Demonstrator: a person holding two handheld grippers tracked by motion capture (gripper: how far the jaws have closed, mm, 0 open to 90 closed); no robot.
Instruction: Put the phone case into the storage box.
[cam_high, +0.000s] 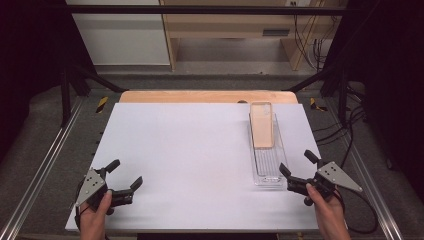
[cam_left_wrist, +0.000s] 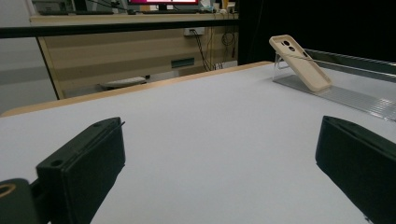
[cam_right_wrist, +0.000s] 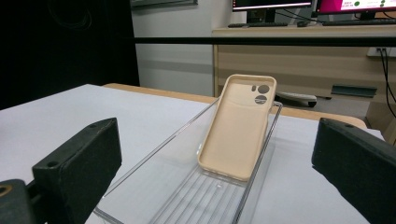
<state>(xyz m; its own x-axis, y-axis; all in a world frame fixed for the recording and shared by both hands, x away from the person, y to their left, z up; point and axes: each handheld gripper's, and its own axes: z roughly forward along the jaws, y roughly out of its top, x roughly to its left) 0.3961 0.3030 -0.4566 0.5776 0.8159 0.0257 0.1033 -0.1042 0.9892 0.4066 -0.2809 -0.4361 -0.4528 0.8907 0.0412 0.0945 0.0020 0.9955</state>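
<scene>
A beige phone case (cam_high: 262, 124) (cam_right_wrist: 238, 126) (cam_left_wrist: 300, 61) leans tilted inside a long clear plastic tray (cam_high: 269, 172) (cam_right_wrist: 187, 196) (cam_left_wrist: 345, 95) at the right of the white table. My right gripper (cam_high: 298, 162) (cam_right_wrist: 215, 182) stands open just at the tray's near end, its jaws wide apart with nothing between them. At the front left my left gripper (cam_high: 126, 172) (cam_left_wrist: 219, 168) is open too, hovering over bare table, far from the tray.
A white sheet (cam_high: 190, 150) covers the table, with a wooden edge (cam_high: 200, 96) at the back. Metal frame rails (cam_high: 45, 155) run along both sides. A desk with cables (cam_high: 310, 40) stands behind the table.
</scene>
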